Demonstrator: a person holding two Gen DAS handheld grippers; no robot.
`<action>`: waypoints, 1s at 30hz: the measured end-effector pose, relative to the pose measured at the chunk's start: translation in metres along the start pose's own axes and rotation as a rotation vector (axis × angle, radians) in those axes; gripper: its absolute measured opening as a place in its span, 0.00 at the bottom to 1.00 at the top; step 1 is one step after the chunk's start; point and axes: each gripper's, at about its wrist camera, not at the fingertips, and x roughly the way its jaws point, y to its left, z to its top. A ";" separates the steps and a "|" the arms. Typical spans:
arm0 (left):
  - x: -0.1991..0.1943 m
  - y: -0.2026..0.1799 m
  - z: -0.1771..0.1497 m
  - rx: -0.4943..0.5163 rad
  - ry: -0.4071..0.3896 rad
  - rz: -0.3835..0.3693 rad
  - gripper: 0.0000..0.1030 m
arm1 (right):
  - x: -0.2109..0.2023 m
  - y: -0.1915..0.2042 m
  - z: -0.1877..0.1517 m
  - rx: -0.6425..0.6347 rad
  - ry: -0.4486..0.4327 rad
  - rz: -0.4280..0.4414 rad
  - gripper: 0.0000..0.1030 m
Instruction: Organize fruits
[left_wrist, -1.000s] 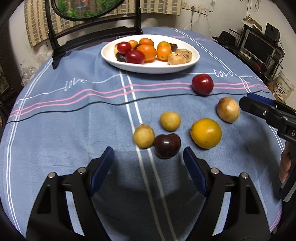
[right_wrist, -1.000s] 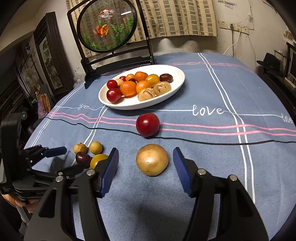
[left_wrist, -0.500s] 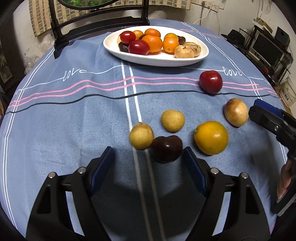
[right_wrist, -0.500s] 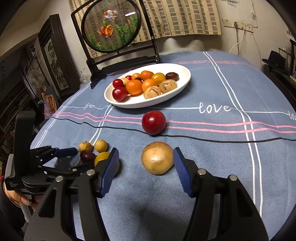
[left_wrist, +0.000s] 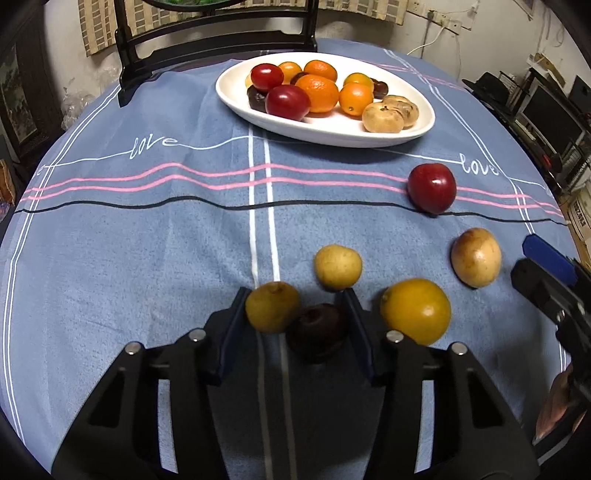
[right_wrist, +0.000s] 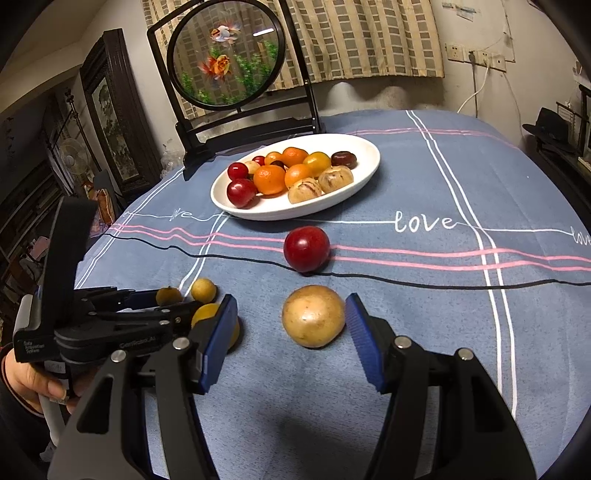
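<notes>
We list a white oval plate (left_wrist: 413, 133) heaped with glossy fruit at the far side of the bench (left_wrist: 110, 240), cloth blue and striped. The left hand-held gripper (left_wrist: 295, 314) is closing; between its jaws sit a dark plum (left_wrist: 317, 330) and a small yellow fruit (left_wrist: 272, 306). An orange (left_wrist: 415, 315) crowds its right. The right hand-held gripper (right_wrist: 288, 317) stands open around a tan round fruit (right_wrist: 313, 315).

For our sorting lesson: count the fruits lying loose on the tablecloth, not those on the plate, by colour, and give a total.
Red fruit: 1
Dark maroon fruit: 1
Small yellow fruits: 2
Large orange-yellow fruit: 1
Tan fruit: 1
Total: 6
</notes>
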 end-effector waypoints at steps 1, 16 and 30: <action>-0.002 0.001 -0.002 0.003 -0.002 -0.009 0.50 | 0.000 0.000 0.000 0.000 0.000 -0.001 0.59; -0.044 0.015 -0.041 0.106 -0.072 -0.091 0.48 | 0.006 0.000 -0.003 0.000 0.023 0.008 0.60; -0.051 0.024 -0.056 0.129 -0.086 -0.135 0.48 | 0.006 0.002 -0.003 0.001 0.019 0.026 0.60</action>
